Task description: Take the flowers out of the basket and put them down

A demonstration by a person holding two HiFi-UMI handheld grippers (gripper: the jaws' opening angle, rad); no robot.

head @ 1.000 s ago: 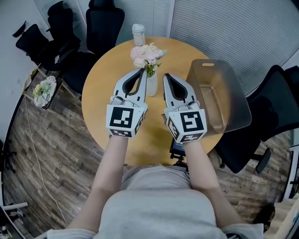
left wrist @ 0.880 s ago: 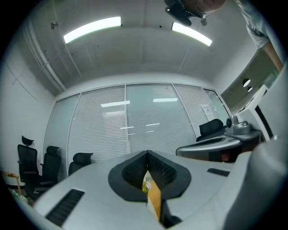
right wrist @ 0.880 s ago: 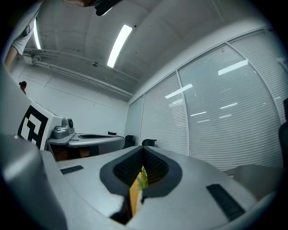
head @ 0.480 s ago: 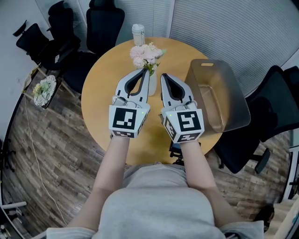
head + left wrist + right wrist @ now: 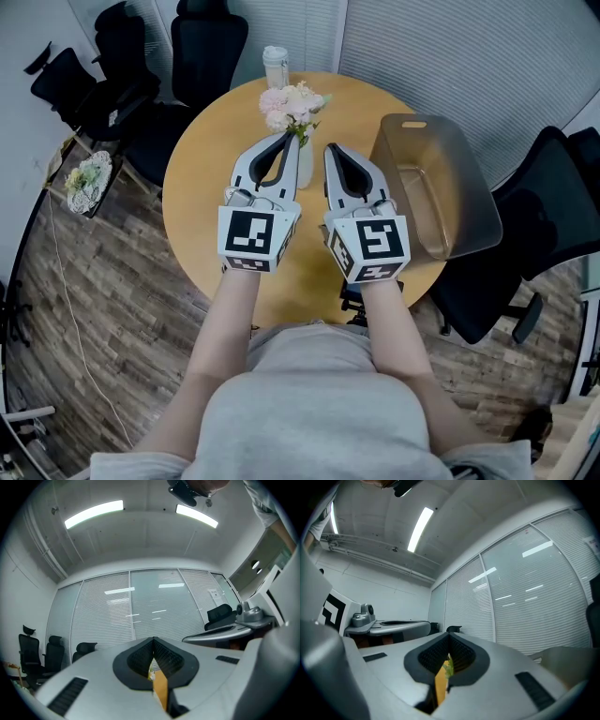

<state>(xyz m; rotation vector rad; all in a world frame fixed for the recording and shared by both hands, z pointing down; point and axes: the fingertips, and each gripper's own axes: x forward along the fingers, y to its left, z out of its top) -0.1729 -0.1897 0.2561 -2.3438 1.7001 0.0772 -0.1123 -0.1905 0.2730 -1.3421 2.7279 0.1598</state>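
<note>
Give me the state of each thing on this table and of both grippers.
Pink flowers: upright in a small white vase, on the round wooden table.
Translucent grey plastic basket: upright, looks empty.
Clear jar: upright, lid on.
Left gripper: shut, empty.
Right gripper: shut, empty.

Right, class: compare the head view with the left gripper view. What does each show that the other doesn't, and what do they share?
Head view only: the pink blooms, the translucent basket, the bottle and the person's forearms. Left gripper view only: the ceiling light strips. Both: the left tool, jaws together with nothing held, the right tool beside it, the black chairs and the blinds.
</note>
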